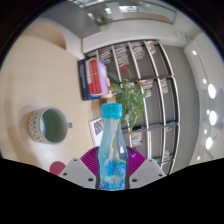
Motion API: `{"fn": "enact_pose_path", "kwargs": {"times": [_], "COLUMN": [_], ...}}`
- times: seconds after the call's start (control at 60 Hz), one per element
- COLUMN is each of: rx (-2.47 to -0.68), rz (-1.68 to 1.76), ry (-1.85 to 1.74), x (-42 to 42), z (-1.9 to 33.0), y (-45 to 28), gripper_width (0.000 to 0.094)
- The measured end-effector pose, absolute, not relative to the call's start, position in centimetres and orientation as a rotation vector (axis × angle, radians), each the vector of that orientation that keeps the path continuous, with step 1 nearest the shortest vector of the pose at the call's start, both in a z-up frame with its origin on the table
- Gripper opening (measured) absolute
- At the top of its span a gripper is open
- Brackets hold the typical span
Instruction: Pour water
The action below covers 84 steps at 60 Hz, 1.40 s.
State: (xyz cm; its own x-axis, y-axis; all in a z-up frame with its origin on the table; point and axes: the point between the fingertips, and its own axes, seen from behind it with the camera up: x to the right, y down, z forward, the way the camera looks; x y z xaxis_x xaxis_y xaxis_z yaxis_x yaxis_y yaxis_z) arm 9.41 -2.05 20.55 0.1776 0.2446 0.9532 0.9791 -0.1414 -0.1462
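Gripper view looks forward along the two fingers, and the clear plastic water bottle with a turquoise screw cap stands upright between them, its lower body sunk down among the magenta pads, of which one shows at the bottle's side. The gripper seems to be closed narrowly on the bottle, with both pads meeting its wall, though the contact itself is partly hidden at the bottom of the view. As a judgement: the bottle looks mostly full of bluish water, so it will be fairly heavy for its size and the load will shift as it tilts; the thin clear wall is likely to flex under pressure and to be smooth and somewhat slippery, so a hold around the middle of the body, below the shoulder, seems safer than one near the neck. The cap appears to be on, which would have to come off before any water runs. Well to the side of the bottle and beyond the fingers stands a pale green ceramic mug with a handle, the probable target, resting on a light beige tabletop that looks smooth. Behind the bottle, a green leafy plant rises in front of a dark metal shelving rack holding books and files. Bright ceiling lights curve around the room.
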Motion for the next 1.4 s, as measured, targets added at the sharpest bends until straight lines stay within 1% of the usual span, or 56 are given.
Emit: {"fn": "enact_pose_path", "kwargs": {"times": [0.1, 0.167, 0.233, 0.3, 0.35, 0.467, 0.483, 0.6, 0.65, 0.85, 0.867, 0.883, 0.967, 0.983, 1.017, 1.133, 1.167, 1.183, 1.217, 1.233, 1.25, 1.283, 1.35, 1.4], "rx": [-1.621, -1.659, -1.704, -1.738, -1.751, -1.794, -1.796, -1.818, -1.83, -1.851, -1.856, -1.822, -1.81, -1.807, -1.81, -1.814, -1.837, -1.858, -1.907, -1.921, -1.937, -1.961, -1.996, -2.022], "rz": [-0.812, -0.683, -0.519, -0.372, -0.281, -0.128, -0.122, -0.089, -0.087, -0.032, -0.034, -0.035, -0.064, -0.062, -0.054, -0.025, -0.02, -0.017, -0.016, -0.014, -0.015, -0.018, -0.046, -0.077], "ry": [-0.929, -0.726, -0.513, -0.321, -0.229, -0.081, -0.066, -0.038, -0.018, 0.044, 0.045, 0.049, 0.036, 0.047, 0.071, 0.096, 0.096, 0.099, 0.109, 0.111, 0.112, 0.114, 0.099, 0.093], "x": [9.3, 10.0, 11.2, 12.6, 13.4, 15.3, 14.4, 16.9, 16.9, 18.3, 18.1, 18.2, 18.3, 19.2, 19.0, 18.9, 18.8, 18.7, 18.8, 19.1, 19.1, 19.1, 18.9, 18.6], "z": [24.4, 26.1, 26.8, 26.3, 25.4, 21.9, 20.5, 17.9, 16.1, 12.2, 11.6, 12.4, 12.2, 12.7, 12.3, 12.0, 11.5, 11.0, 9.9, 9.6, 9.3, 8.9, 8.1, 7.6], "y": [-2.3, -2.4, -2.6, -2.7, -2.6, -2.0, -1.5, -1.5, -1.0, -1.2, -1.2, -1.0, -1.4, -2.9, -2.0, -1.9, -2.0, -2.1, -2.5, -3.2, -3.5, -4.1, -5.6, -7.4], "gripper_width": [0.0328, 0.0329, 0.0329, 0.0329, 0.0328, 0.0327, 0.0328, 0.0327, 0.0328, 0.0327, 0.0379, 0.0343, 0.0357, 0.0365, 0.0385, 0.0496, 0.0532, 0.0562, 0.0657, 0.0747, 0.0799, 0.0866, 0.0844, 0.0851]}}
